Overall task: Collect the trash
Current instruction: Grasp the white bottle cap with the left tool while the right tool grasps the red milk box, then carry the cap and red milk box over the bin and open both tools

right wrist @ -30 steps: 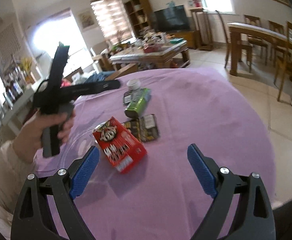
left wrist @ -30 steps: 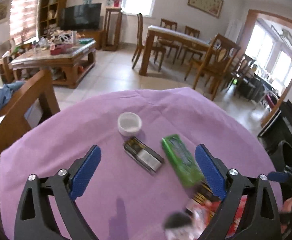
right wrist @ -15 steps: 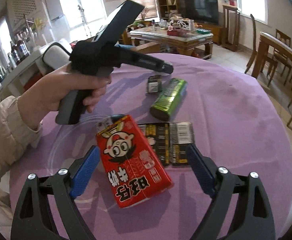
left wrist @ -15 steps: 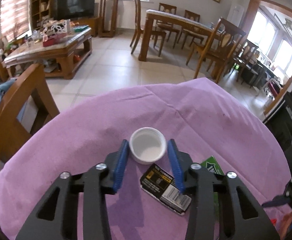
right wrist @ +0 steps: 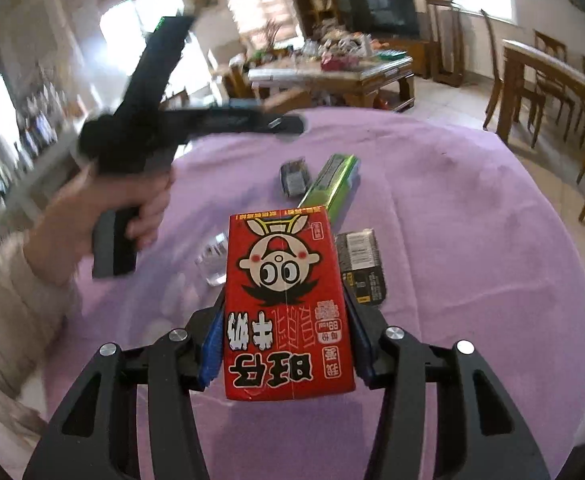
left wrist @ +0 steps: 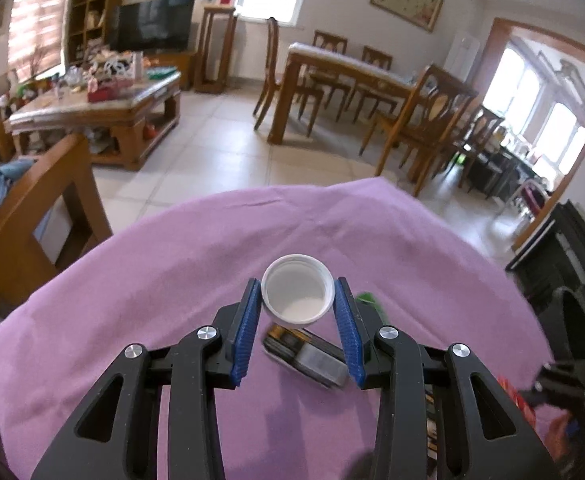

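We grip the white cap [left wrist: 296,297] between our left gripper [left wrist: 297,330] fingers, and the red carton [right wrist: 286,304] sideways in our right gripper [right wrist: 282,344], both lifted for carrying to the trash.

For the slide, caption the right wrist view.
Right gripper clamps a red milk carton above the purple tablecloth, green wrapper beyond.
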`<action>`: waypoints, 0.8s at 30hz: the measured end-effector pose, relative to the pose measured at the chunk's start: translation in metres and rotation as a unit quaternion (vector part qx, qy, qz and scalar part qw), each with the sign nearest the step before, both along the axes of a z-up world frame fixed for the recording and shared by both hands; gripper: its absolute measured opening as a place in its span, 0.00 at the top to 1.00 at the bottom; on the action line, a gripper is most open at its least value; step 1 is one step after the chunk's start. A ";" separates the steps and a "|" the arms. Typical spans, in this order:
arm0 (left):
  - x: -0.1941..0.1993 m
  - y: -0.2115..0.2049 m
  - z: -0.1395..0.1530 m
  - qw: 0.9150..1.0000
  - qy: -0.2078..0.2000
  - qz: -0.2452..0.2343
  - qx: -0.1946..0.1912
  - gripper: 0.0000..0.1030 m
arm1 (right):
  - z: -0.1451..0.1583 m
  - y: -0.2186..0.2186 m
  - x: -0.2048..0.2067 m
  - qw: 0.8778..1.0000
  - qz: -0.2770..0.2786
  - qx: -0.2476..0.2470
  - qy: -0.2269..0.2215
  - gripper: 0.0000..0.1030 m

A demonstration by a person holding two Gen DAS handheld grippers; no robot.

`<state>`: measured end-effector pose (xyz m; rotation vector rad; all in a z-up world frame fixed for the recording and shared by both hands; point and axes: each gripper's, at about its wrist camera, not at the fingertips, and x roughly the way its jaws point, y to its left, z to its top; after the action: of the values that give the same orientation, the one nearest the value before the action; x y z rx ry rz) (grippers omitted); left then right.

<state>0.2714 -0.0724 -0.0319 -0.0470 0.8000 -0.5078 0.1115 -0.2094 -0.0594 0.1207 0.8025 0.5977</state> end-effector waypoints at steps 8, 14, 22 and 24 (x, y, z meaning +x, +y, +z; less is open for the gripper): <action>-0.085 -0.018 0.041 0.998 -0.049 -0.028 -0.021 0.64 | 0.015 -0.059 -0.033 0.991 -0.096 0.094 -0.020 0.51; -0.145 -0.068 0.060 0.994 -0.077 -0.081 -0.021 0.64 | 0.028 -0.104 -0.067 0.980 -0.153 0.116 -0.049 0.51; -0.217 -0.178 0.064 0.979 -0.087 -0.185 -0.028 0.64 | 0.035 -0.175 -0.104 0.961 -0.231 0.126 -0.082 0.51; -0.228 -0.200 0.060 0.975 -0.081 -0.204 -0.035 0.64 | 0.032 -0.198 -0.114 0.954 -0.258 0.129 -0.085 0.51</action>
<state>0.0438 -0.2727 0.0284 0.0944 0.6316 -0.9168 -0.0029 -0.4069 -0.0276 0.4961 0.4911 0.2068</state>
